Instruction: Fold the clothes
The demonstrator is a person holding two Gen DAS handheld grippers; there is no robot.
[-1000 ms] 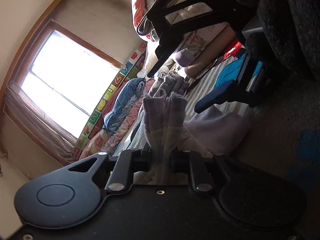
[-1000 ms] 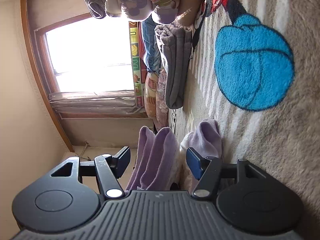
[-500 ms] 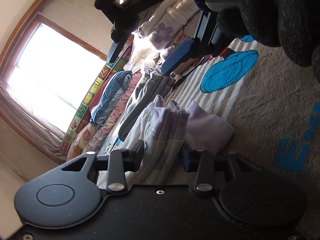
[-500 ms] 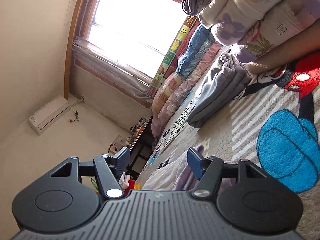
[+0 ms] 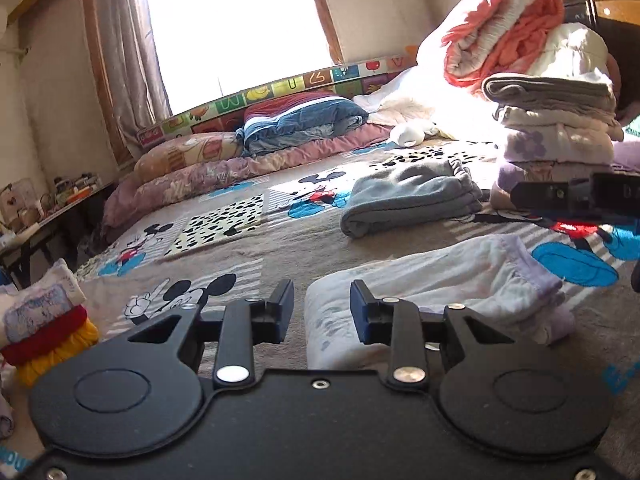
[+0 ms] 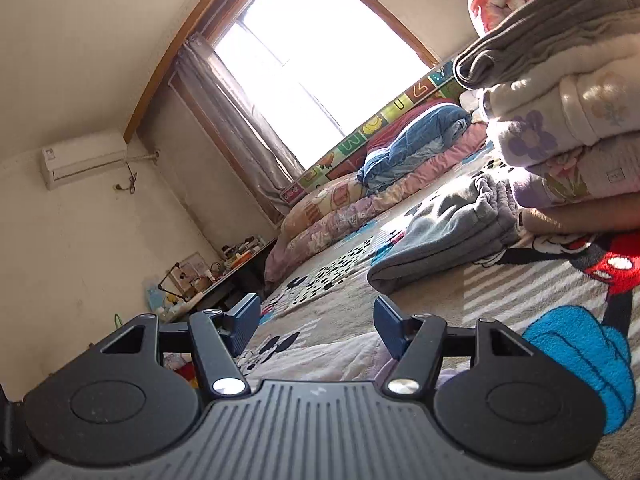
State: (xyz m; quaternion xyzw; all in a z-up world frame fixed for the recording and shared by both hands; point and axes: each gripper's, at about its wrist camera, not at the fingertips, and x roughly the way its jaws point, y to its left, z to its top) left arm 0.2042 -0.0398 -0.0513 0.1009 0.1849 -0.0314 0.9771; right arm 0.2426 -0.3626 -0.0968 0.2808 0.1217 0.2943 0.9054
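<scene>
A white garment (image 5: 440,284) with pale lilac trim lies folded flat on the cartoon-print blanket (image 5: 280,240), at about 5 o'clock in the left wrist view, its lilac edge bunched toward 3 o'clock. A grey folded garment (image 5: 412,196) lies apart from it toward 1 o'clock. A stack of folded clothes (image 5: 556,136) stands beside that at 2 o'clock.

Bright window (image 5: 236,20) top centre; curtain (image 5: 124,48) upper left; air conditioner (image 6: 80,158) left wall; cluttered side table (image 6: 224,268) mid-left.
</scene>
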